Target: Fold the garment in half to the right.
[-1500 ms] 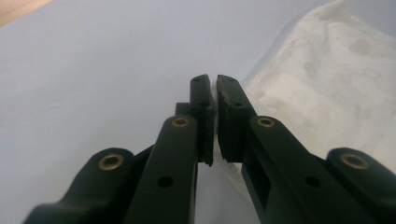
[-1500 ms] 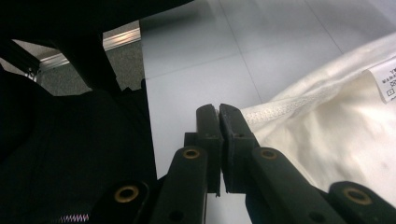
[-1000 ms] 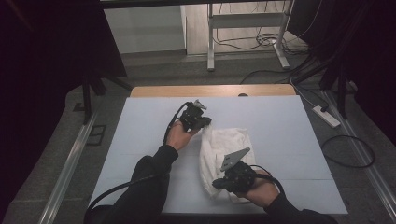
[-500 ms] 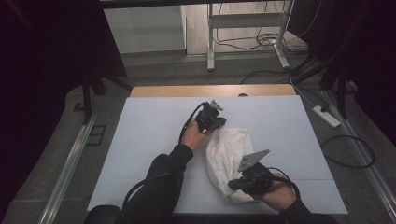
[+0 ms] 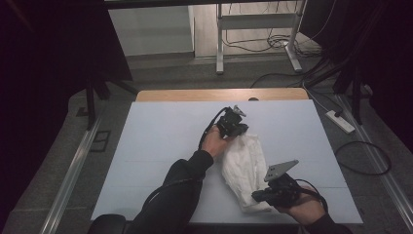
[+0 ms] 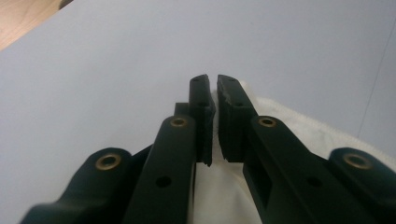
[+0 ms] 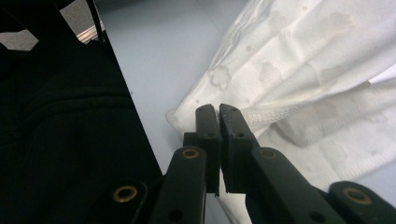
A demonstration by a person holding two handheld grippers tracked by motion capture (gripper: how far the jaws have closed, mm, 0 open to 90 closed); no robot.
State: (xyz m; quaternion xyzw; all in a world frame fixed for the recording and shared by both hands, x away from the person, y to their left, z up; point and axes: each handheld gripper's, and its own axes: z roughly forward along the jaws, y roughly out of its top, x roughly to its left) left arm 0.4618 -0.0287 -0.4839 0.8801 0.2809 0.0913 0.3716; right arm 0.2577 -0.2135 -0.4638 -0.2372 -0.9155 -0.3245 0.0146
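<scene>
lying bunched on a pale blue surface [image 5: 160,146] is a white cloth [image 5: 242,165], stretched in a long crumpled strip that runs from near the middle of the surface down toward its near right edge. seen from the high view, two black-sleeved arms come in from the bottom. the left hand-held gripper [image 5: 237,127] sits at the far end of the cloth, and the right hand-held gripper [image 5: 257,196] sits at the near end, with a grey three-cornered plate standing up on top of it. the two are well apart, one at each end of the strip. in the left gripper view, the left hand-held gripper [image 6: 215,84] has its black jaws nearly together, with a thin fold of the cloth [image 6: 299,126] pinched in the narrow gap between them; the rest of the fabric spreads out to the right and below. in the right gripper view, the right hand-held gripper [image 7: 217,111] is likewise closed tight on the hemmed edge of the cloth [image 7: 299,60], which shows a faint flower pattern and folds fanning away up and to the right. a dark sleeve [image 7: 60,140] takes up the left of that view. beyond the surface, a strip of bare wood [image 5: 219,94] shows at its far edge, and cables lie on the grey floor [image 5: 185,73].
</scene>
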